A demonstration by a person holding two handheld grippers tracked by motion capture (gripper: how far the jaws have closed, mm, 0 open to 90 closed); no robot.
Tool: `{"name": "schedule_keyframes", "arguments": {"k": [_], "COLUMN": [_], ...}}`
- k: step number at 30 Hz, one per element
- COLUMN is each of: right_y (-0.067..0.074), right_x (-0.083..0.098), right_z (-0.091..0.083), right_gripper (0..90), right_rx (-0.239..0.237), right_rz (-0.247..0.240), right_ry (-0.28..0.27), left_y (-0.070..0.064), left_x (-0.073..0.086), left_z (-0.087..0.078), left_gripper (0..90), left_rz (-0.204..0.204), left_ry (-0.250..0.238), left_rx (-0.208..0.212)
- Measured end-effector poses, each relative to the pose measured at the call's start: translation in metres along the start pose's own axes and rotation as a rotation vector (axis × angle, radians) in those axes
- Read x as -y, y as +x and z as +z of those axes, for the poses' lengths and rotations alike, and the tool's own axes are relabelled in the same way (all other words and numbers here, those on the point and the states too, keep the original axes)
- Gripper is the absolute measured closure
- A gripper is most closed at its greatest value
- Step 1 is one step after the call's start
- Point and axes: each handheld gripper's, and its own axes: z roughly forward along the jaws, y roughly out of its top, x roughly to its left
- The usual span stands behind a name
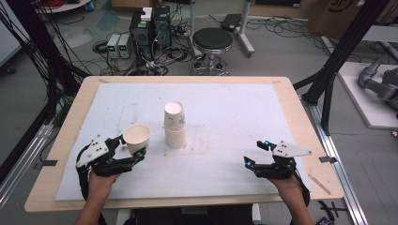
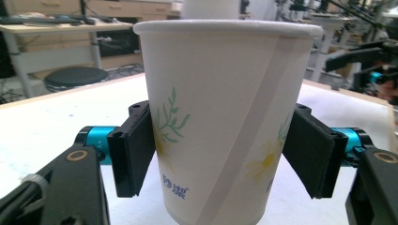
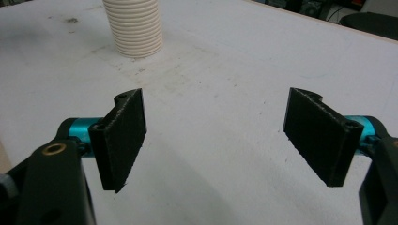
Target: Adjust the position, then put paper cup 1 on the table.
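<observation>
A single white paper cup (image 1: 137, 136) with a flower print stands upright between the jaws of my left gripper (image 1: 131, 146), at the front left of the white mat. In the left gripper view both black pads (image 2: 133, 154) press the sides of the paper cup (image 2: 220, 117), so the left gripper (image 2: 220, 161) is shut on it. Whether its base rests on the mat I cannot tell. A stack of paper cups (image 1: 175, 125) stands at the mat's middle, just right of the held cup. My right gripper (image 1: 256, 153) hovers open at the front right; the right gripper (image 3: 216, 136) has nothing between its jaws.
The white mat (image 1: 225, 108) covers a wooden table (image 1: 291, 93). The ribbed base of the cup stack (image 3: 133, 28) stands far ahead and left of the right jaws. A black stool (image 1: 212, 40) and computer towers (image 1: 150, 28) stand on the floor beyond the table.
</observation>
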Motion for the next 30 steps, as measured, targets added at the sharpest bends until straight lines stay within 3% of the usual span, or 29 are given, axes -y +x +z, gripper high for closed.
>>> {"name": "schedule_keyframes", "arguments": {"k": [8,21,30], "right_y": [-0.001,0.000,0.000], "right_x": [0.001,0.001,0.002], "right_z": [-0.002,-0.010,-0.006], "right_gripper": [22.2,23.4,23.3], "right_rx": [0.014,0.023,0.013], "right_rz": [0.013,0.009,0.012], "right_ry": [-0.008,-0.032,-0.019], "left_y": [0.004,0.008,0.022], "left_x": [0.001,0.002,0.008], "left_z": [-0.005,-0.008,-0.007], "left_gripper": [29.9,29.8,29.9], "left_rz": [-0.003,-0.010,-0.038], "left_ry": [-0.012,-0.007,-0.009], "left_rx": [-0.039,-0.053,-0.072]}}
